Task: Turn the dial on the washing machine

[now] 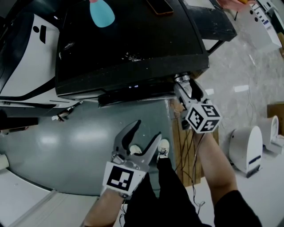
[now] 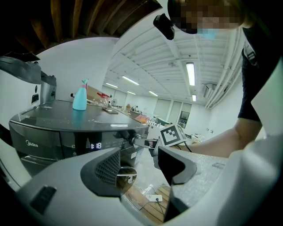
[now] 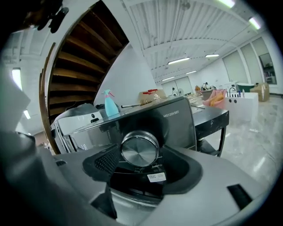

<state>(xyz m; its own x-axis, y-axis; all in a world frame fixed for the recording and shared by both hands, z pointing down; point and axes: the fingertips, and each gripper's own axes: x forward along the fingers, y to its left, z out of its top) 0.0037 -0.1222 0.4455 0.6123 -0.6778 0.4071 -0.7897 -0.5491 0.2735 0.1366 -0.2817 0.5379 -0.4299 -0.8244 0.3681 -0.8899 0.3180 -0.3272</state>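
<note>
Pale polished floor [image 1: 253, 75] spreads to the right of the washing machine [image 1: 133, 48]. Nearest, in front of the machine's rounded grey door, the left gripper [image 1: 147, 131] is held low with its jaws well apart and nothing between them. A shoe [image 1: 163, 147] is partly hidden behind one jaw. Farther on, at the machine's front right corner, the right gripper [image 1: 183, 82] has its jaws spread wide around the dial [image 3: 139, 148], and no pad visibly presses on it. From the head view those jaws mostly cover the dial. Left of the dial, the lit display [image 2: 96, 145] is too small to read surely. On the machine's dark top, a teal spray bottle [image 1: 101, 13] is cut off at the view's upper edge.
</note>
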